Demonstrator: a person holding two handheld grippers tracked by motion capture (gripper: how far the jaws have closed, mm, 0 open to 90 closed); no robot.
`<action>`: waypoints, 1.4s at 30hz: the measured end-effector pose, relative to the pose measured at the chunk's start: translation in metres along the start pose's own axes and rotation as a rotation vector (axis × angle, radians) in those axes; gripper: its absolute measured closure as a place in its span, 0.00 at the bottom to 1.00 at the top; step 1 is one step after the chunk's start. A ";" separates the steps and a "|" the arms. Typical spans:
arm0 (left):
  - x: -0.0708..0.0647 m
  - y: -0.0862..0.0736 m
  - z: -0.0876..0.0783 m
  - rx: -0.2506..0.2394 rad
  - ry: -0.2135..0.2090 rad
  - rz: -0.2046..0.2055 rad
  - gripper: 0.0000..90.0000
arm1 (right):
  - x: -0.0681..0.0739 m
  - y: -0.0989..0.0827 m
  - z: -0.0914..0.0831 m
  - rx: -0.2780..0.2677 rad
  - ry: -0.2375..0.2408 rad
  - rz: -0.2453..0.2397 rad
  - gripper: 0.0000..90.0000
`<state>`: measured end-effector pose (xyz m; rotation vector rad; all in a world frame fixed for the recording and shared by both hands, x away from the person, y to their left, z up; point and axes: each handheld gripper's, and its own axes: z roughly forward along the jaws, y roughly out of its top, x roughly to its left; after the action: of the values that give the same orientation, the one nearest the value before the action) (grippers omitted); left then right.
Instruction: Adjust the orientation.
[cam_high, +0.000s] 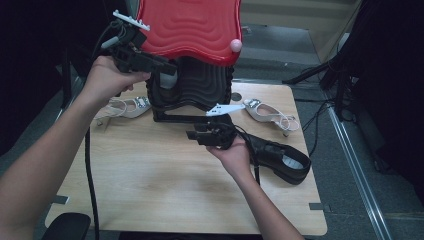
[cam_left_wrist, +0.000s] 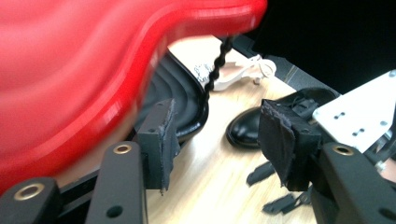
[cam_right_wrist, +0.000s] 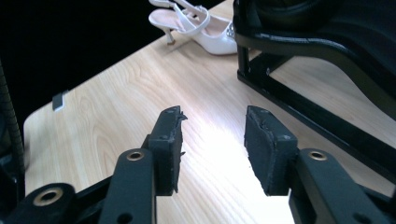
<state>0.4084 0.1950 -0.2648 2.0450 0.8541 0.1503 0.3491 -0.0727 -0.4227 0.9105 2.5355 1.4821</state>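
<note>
A shoe rack with a wavy red top shelf (cam_high: 190, 27) and a black lower shelf (cam_high: 200, 85) stands at the back of the wooden table (cam_high: 150, 180). My left gripper (cam_high: 167, 67) is open at the rack's left end, just under the red shelf (cam_left_wrist: 70, 70), with nothing between its jaws (cam_left_wrist: 217, 140). My right gripper (cam_high: 192, 135) is open in front of the rack, empty, over bare wood (cam_right_wrist: 212, 140). A black leather shoe (cam_high: 280, 157) lies on the table behind the right hand, apart from the jaws.
One white heeled sandal (cam_high: 127, 106) lies left of the rack and another (cam_high: 267, 112) lies to its right. A pink ball (cam_high: 235, 45) sits at the red shelf's right corner. The rack's black base bar (cam_right_wrist: 303, 107) runs close to the right gripper.
</note>
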 end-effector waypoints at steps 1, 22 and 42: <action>-0.001 -0.005 0.001 0.000 0.003 -0.003 0.52 | 0.000 -0.002 -0.003 0.000 0.000 -0.006 0.62; -0.014 -0.098 0.017 0.037 0.005 -0.066 0.50 | -0.020 -0.059 -0.051 0.037 -0.005 0.007 0.55; -0.025 -0.175 0.052 0.052 -0.050 -0.114 0.51 | -0.040 -0.084 -0.078 0.067 -0.087 0.031 0.58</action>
<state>0.3209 0.2075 -0.4262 2.0333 0.9497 0.0140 0.3174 -0.1845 -0.4585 1.0048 2.5337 1.3421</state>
